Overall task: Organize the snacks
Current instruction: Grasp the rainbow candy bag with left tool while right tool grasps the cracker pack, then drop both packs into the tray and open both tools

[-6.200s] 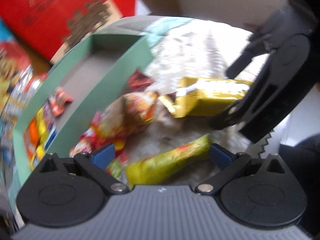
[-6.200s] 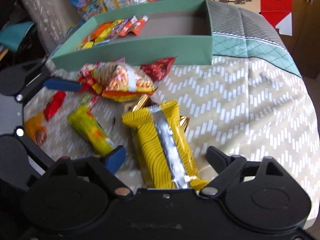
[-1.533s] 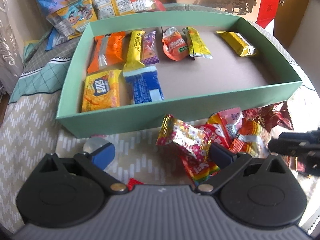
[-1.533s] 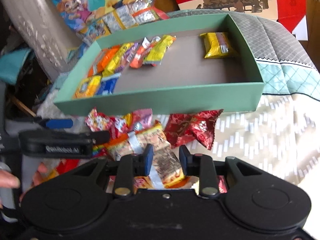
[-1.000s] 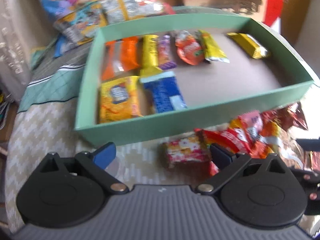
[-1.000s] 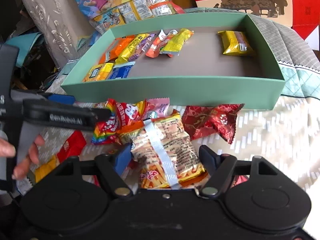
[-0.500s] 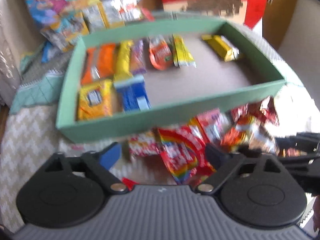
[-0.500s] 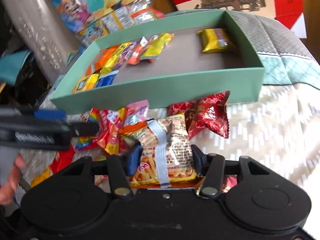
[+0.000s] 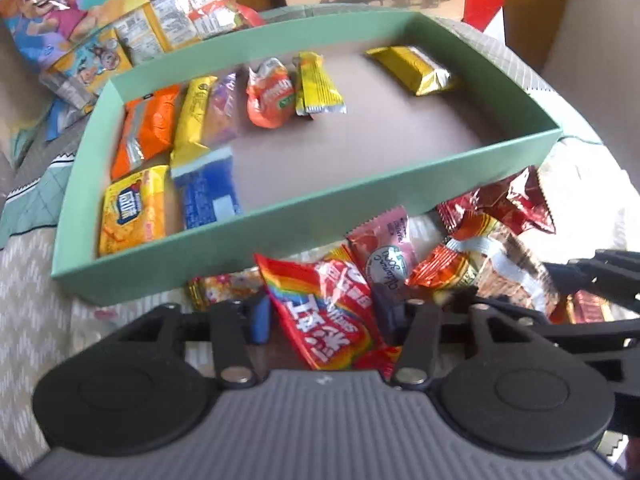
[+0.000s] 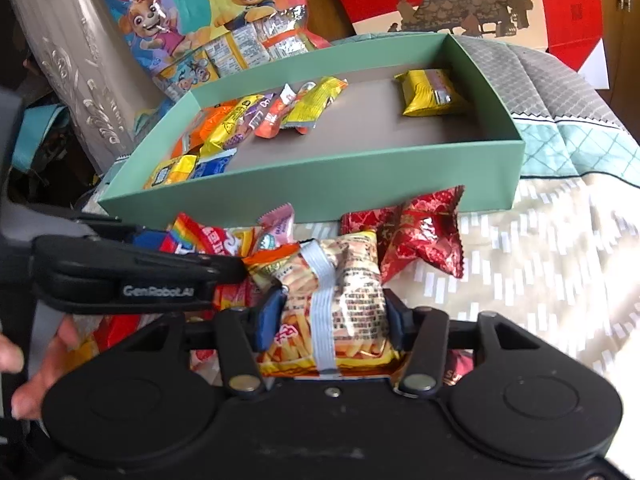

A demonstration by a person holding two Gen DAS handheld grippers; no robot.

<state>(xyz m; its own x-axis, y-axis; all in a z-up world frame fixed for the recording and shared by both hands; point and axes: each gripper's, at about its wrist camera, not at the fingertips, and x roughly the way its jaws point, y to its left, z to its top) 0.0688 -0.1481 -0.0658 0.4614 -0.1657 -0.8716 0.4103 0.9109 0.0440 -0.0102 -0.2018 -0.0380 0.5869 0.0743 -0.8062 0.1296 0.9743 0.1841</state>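
While the right gripper [image 10: 332, 320] squeezes the fries bag [image 10: 340, 304] and the left gripper [image 9: 328, 320] has just closed around the rainbow candy bag [image 9: 332, 308], lifting could drag neighbouring snacks, missing the green box [image 10: 320, 184] ahead.

Round table under a zigzag cloth [image 10: 540, 280]. Green tray [image 10: 320, 184] sitting toward the far edge, loose snack packets [image 9: 400, 264] heaped on the cloth right against its near wall.

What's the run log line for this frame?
left gripper: closing on rainbow packet | right gripper: shut on fries bag | box: partly filled
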